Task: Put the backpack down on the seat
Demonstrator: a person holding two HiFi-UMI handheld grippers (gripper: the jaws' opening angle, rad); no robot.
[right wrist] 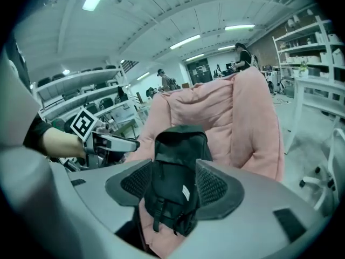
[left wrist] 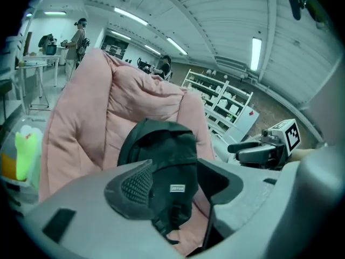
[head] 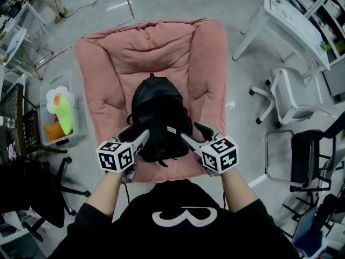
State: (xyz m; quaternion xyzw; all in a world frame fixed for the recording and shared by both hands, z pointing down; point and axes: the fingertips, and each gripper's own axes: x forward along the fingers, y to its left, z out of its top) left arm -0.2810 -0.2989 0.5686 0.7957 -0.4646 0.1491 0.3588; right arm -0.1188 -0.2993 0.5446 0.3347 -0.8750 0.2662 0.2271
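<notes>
A black backpack [head: 159,117] rests on the pink cushioned seat [head: 140,47], its top toward the backrest. My left gripper [head: 137,135] stands open at the bag's lower left side. At the lower right side my right gripper [head: 190,131] is open too. In the left gripper view the backpack [left wrist: 161,155] shows beyond the spread jaws of the left gripper [left wrist: 172,185], with the right gripper [left wrist: 264,147] off to the side. The right gripper view shows the backpack [right wrist: 175,171] beyond the parted jaws of the right gripper [right wrist: 172,185]. Neither gripper's pads press on the bag.
A clear plastic box [head: 59,115] with colourful toys stands left of the seat. A white desk [head: 291,20] and a white chair [head: 291,96] are to the right, with a black chair [head: 312,155] nearer. Another black chair [head: 32,171] is at the left. Cables lie on the floor behind.
</notes>
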